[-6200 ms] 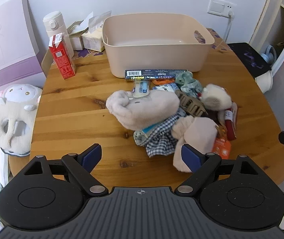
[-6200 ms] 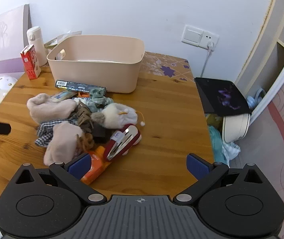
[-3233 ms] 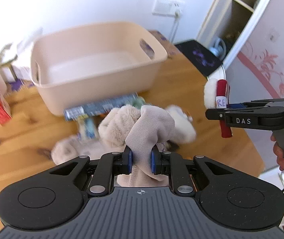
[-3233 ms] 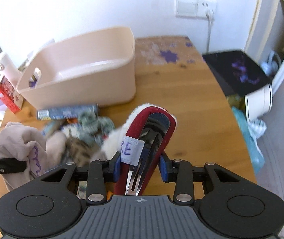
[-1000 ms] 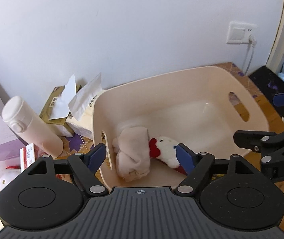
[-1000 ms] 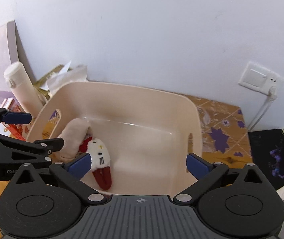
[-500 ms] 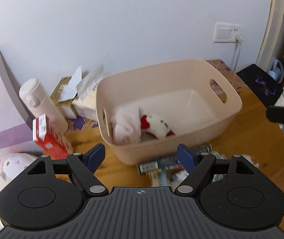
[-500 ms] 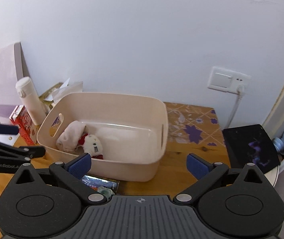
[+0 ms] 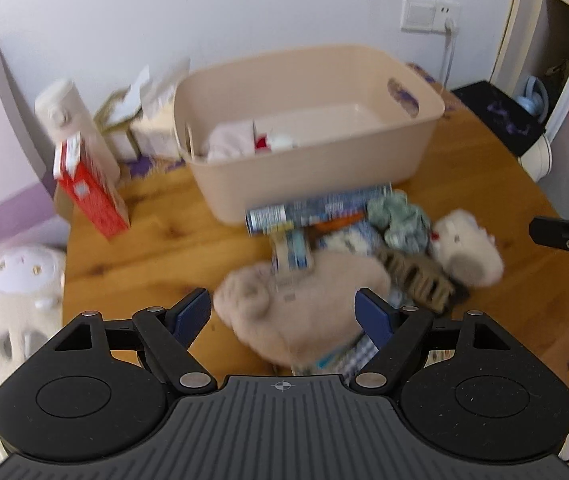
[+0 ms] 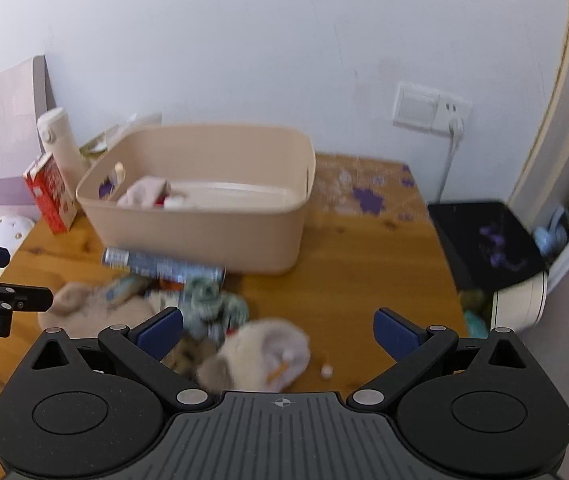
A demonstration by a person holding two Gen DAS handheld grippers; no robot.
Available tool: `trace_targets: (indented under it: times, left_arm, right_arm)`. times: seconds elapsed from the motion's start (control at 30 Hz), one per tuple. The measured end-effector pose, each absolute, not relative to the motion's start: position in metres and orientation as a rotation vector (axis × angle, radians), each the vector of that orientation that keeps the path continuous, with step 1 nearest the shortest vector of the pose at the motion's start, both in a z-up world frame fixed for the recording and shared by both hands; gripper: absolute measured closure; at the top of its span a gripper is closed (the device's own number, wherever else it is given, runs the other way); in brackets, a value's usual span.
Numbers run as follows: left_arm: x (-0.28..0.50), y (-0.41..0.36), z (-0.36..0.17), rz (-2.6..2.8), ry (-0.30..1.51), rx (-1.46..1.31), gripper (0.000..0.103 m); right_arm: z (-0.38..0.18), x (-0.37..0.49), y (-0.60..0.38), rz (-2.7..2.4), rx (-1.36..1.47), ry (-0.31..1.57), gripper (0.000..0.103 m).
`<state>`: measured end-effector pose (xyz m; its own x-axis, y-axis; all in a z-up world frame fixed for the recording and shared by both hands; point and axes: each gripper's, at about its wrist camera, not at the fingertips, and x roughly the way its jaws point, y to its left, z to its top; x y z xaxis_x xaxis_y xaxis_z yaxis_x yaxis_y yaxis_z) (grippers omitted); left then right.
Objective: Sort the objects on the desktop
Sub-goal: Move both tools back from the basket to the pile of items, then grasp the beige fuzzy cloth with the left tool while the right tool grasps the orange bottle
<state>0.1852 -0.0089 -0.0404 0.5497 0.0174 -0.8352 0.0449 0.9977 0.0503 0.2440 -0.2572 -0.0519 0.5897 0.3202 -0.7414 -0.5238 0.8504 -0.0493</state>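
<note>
Both views are smeared by motion, so the small things in the pile [image 9: 348,256] on the wooden tabletop [image 9: 144,248] are hard to tell apart. The landmark here is the single beige bin [image 9: 316,168], which stands at the back of the tabletop near the wall.

Inside the bin, against its left end, lie two things: a pale pink cloth [image 9: 226,142] and, just beside it, a small white toy with a red spot [image 9: 276,142]. The bin wall hides their lower parts. The rest of the bin floor is bare.

In front of the bin, touching its front wall, lies one long dark blue box [image 9: 316,208]. The pile spreads in front of that box: one beige fuzzy bundle [image 9: 304,300], one green-grey scrunched cloth [image 9: 398,216], one white plush piece [image 9: 466,248], one brown comb-like piece [image 9: 416,280] and a scrap of checked cloth [image 9: 348,358] cut off by the gripper body. Other bits between them are too blurred to name.

Left of the bin stand one red carton [image 9: 88,196], one white bottle [image 9: 72,120] and the tissue boxes [image 9: 144,124], whose number I cannot tell.

The left gripper [image 9: 282,316] hangs above the pile with its fingers spread wide, nothing between them. The right gripper [image 10: 278,332] also has its fingers wide apart and empty, above the white plush piece in front of the bin.
</note>
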Motion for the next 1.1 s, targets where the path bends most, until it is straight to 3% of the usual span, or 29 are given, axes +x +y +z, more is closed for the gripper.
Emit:
trace_targets:
  times: [0.63,1.1]
  left_arm:
    - [0.162,-0.004,-0.077,0.002,1.03,0.015,0.022]
    - [0.187,-0.01,-0.104,-0.101,1.032,0.376,0.022]
  right_arm:
    - [-0.135,0.194,-0.264,0.416,-0.199,1.027,0.0]
    - [-0.163,0.2,-0.244,0.405,-0.251,1.129,0.0]
